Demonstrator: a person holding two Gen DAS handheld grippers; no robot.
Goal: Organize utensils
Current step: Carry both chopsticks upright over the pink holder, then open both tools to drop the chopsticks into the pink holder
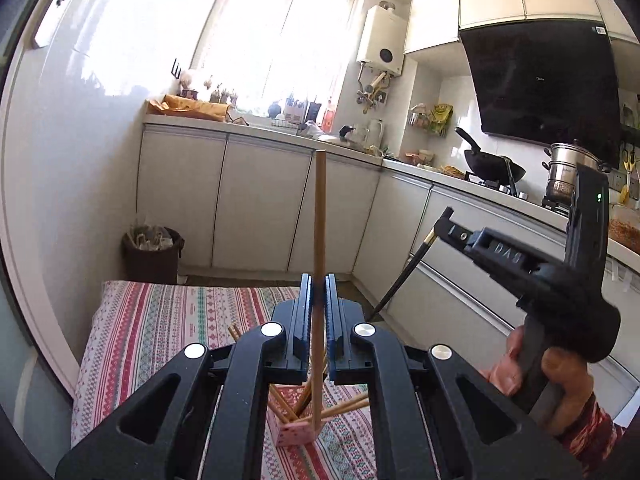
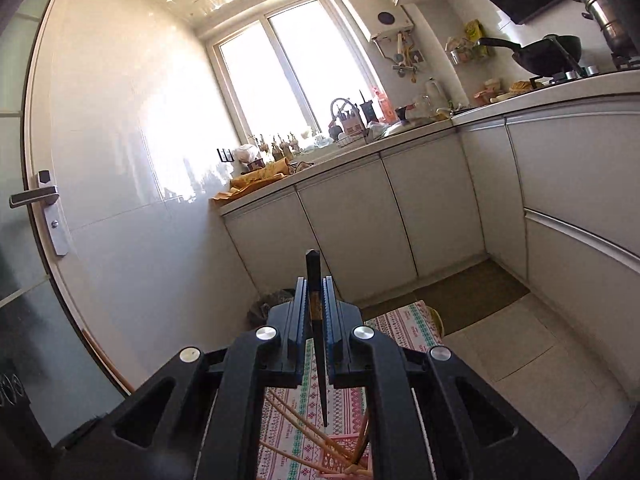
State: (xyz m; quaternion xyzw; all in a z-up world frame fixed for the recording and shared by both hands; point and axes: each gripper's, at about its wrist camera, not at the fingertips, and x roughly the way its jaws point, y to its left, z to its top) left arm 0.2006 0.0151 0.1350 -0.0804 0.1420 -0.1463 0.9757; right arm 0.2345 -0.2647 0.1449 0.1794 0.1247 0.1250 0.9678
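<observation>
My left gripper (image 1: 319, 280) is shut on a light wooden chopstick (image 1: 319, 216) that stands upright between its pads. The stick's lower end hangs near a pink holder (image 1: 294, 432) with several wooden chopsticks leaning out of it. In the left wrist view my right gripper (image 1: 447, 216) sits at the right in a person's hand (image 1: 560, 376), shut on a black chopstick (image 1: 400, 276) that slants down to the left. The right wrist view shows that gripper (image 2: 316, 282) clamped on the black chopstick (image 2: 322, 368), held above the wooden chopsticks (image 2: 312, 436).
A table under a striped patterned cloth (image 1: 168, 320) bears the holder. White kitchen cabinets (image 1: 256, 204) run along the back and right. A dark bin (image 1: 152, 252) stands on the floor at the left. A wok (image 1: 492, 166) and a steel pot (image 1: 568, 170) sit on the stove.
</observation>
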